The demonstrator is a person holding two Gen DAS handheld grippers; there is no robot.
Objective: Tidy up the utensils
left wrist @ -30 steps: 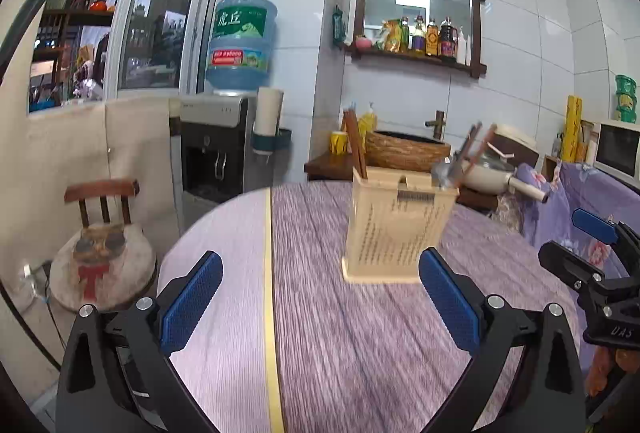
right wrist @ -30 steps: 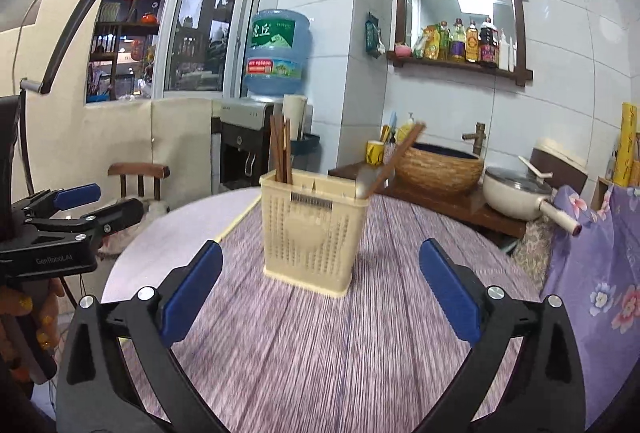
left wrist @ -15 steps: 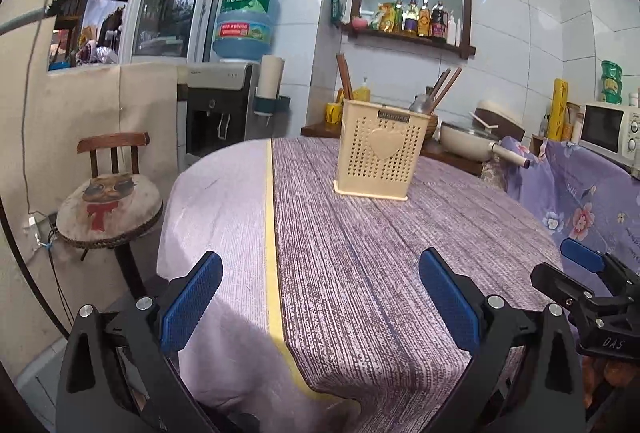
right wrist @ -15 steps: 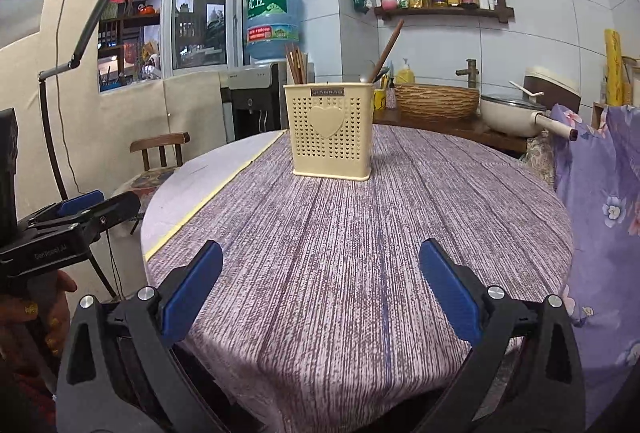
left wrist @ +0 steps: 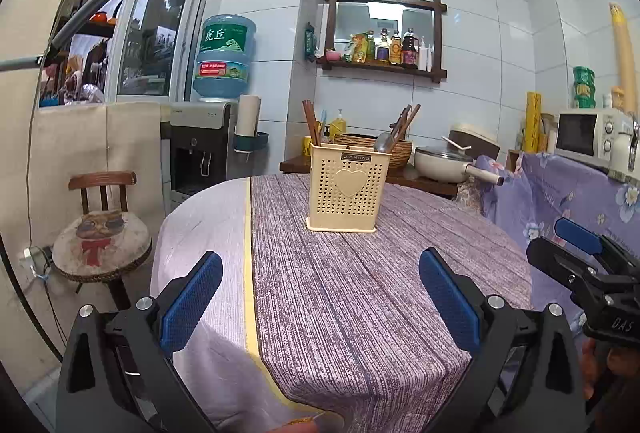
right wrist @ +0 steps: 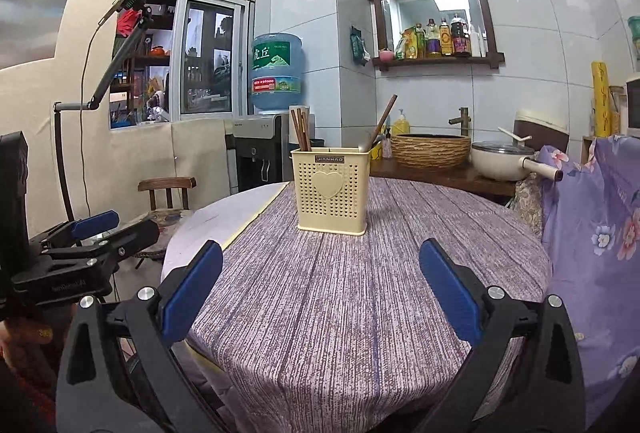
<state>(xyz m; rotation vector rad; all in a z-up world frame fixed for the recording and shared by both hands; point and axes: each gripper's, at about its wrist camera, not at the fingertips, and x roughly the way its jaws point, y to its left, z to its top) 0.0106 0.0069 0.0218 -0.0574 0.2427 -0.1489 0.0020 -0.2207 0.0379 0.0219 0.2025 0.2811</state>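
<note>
As far as both views show, we find the chopsticks (right wrist: 301, 129) and a spoon (left wrist: 383, 144) already standing in the caddy (right wrist: 329, 197), which sits upright mid-table (right wrist: 360, 293). We see no loose utensils on the cloth. The left gripper (left wrist: 320, 297) and right gripper (right wrist: 320, 285) hang near the table's edge, jaws wide apart and holding nothing. We judge the task essentially complete.

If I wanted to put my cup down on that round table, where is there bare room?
Nearly everywhere. The table carries only the cream utensil holder toward its far side. The whole striped stretch between the holder and the near edge is bare, as is the pale strip left of the yellow line. The dark counter behind, with basket and pan, is crowded.
</note>
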